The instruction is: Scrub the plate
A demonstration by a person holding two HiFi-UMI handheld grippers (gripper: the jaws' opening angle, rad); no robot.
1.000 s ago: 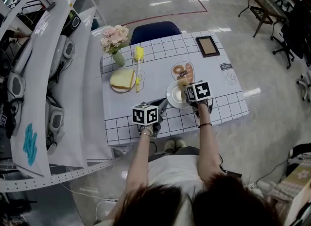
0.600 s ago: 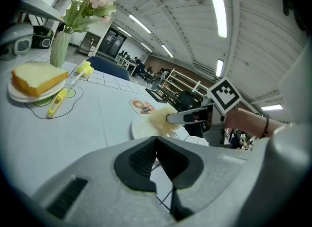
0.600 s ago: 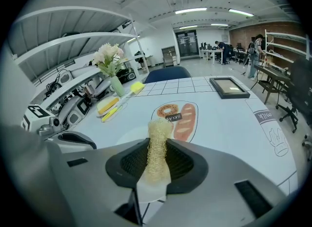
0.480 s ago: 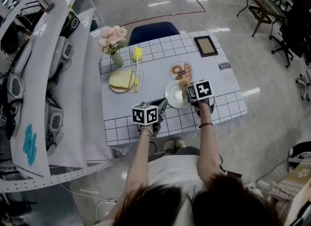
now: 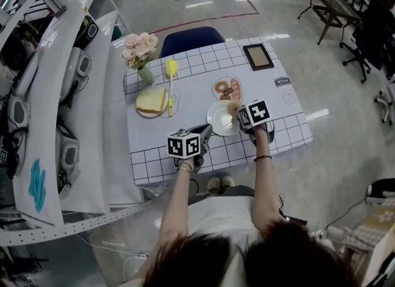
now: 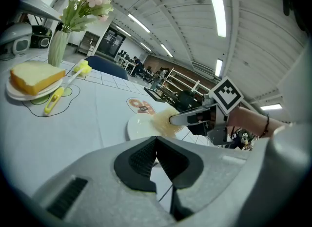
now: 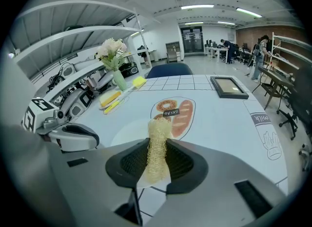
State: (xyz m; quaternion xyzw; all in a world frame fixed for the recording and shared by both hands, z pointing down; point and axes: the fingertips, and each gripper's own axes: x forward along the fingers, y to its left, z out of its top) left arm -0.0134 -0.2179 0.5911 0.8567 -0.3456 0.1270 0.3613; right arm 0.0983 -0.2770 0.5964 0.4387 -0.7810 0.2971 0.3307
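Note:
A small white plate [image 5: 221, 119] lies near the front of the checked table, also seen as plate [image 6: 140, 124] and plate [image 7: 127, 132]. My right gripper [image 5: 239, 114] is shut on a tan fibrous scrubber [image 7: 157, 145], which rests on the plate's far right rim as scrubber [image 5: 233, 106] and scrubber [image 6: 163, 120]. My left gripper [image 5: 205, 133] is at the plate's near left edge. Its pads [image 6: 146, 160] meet with nothing showing between them. Whether it touches the plate is hidden.
At the back left are a yellow sponge on a dish [image 5: 151, 101], a yellow brush [image 5: 171, 70] and a vase of flowers [image 5: 141, 54]. A picture frame [image 5: 258, 57] lies back right, a blue chair [image 5: 191, 37] behind the table, and white shelving [image 5: 55, 94] along the left.
Both grippers stay by the plate, the scrubber still on its rim. Only the head view has shifted slightly.

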